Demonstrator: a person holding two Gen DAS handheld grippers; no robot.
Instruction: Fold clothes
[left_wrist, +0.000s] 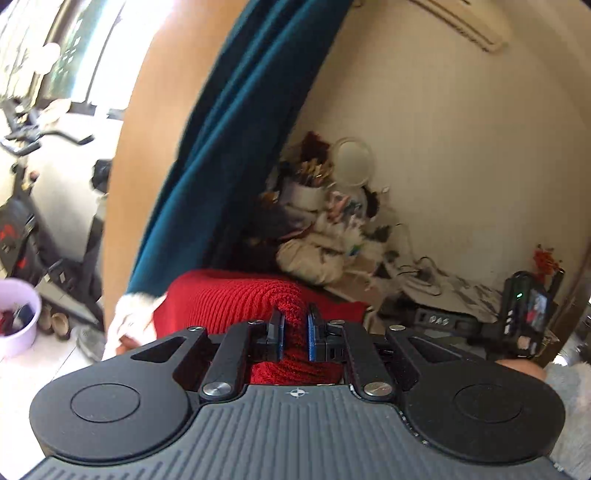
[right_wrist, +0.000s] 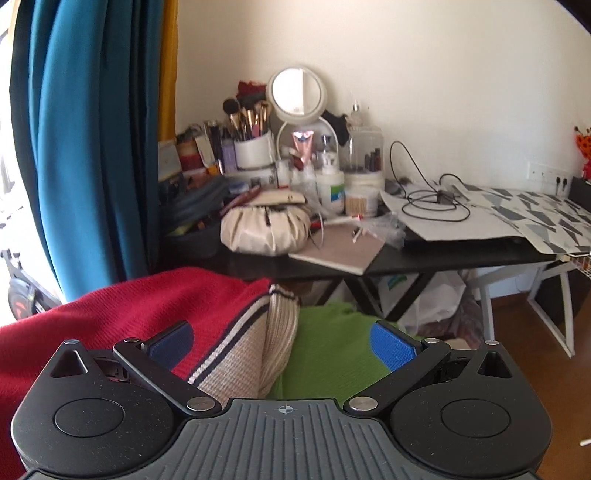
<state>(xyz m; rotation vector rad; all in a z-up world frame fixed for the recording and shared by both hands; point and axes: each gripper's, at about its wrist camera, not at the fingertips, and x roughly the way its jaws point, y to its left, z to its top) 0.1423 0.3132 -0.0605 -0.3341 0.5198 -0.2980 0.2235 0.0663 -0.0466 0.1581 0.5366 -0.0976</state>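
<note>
A red knitted sweater fills the middle of the left wrist view, and my left gripper is shut on a fold of it, red knit bunched between the blue pads. In the right wrist view the same red sweater spreads across the left, with its beige ribbed hem and dark stripes running between my fingers. My right gripper stands wide open over that hem, nothing pinched. A green cloth lies under the right finger. The right gripper's body, held in a hand, shows at the far right of the left wrist view.
A black desk crowded with cosmetics, a round mirror, a beige pouch and cables stands ahead. Teal curtain hangs on the left. An exercise bike and a lilac tub sit on the floor at left.
</note>
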